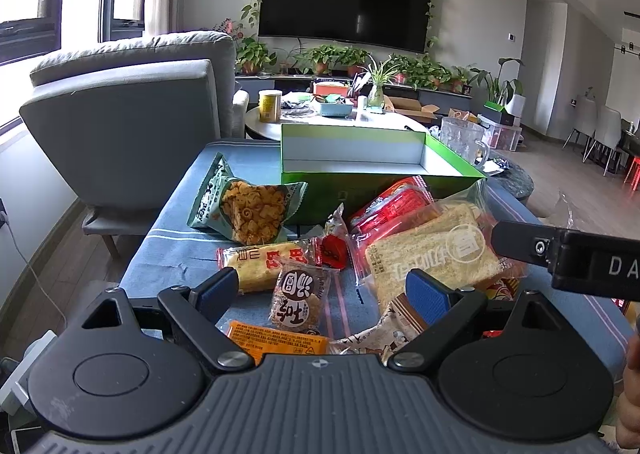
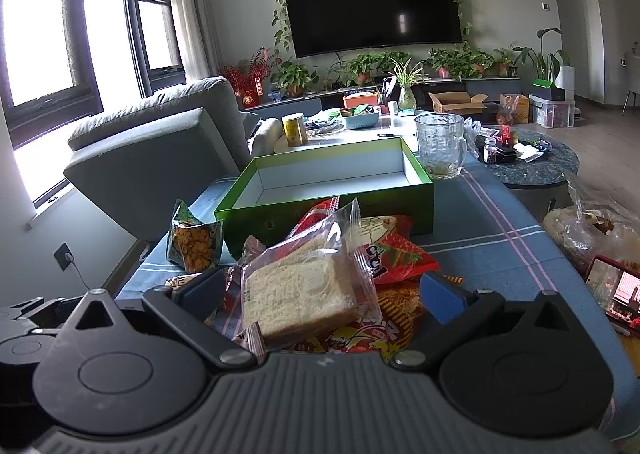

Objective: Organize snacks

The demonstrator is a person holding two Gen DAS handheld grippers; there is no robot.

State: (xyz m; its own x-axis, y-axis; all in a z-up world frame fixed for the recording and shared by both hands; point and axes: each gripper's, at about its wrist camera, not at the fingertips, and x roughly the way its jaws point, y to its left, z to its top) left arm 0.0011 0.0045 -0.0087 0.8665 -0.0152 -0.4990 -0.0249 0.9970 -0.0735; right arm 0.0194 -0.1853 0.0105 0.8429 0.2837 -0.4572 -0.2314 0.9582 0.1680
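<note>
Blue-clothed counter (image 1: 176,254) holds scattered snacks before an empty green box (image 1: 360,178) as the left hand-held gripper (image 1: 320,290) hovers released; from the right, its released hand-held gripper (image 2: 320,290) should pinch the bread packet (image 2: 300,290) gently.

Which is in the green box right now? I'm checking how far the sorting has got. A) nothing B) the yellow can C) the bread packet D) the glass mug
A: the green box shows only its bare white inside in both views, while the bread packet lies on the table in front of it.
</note>
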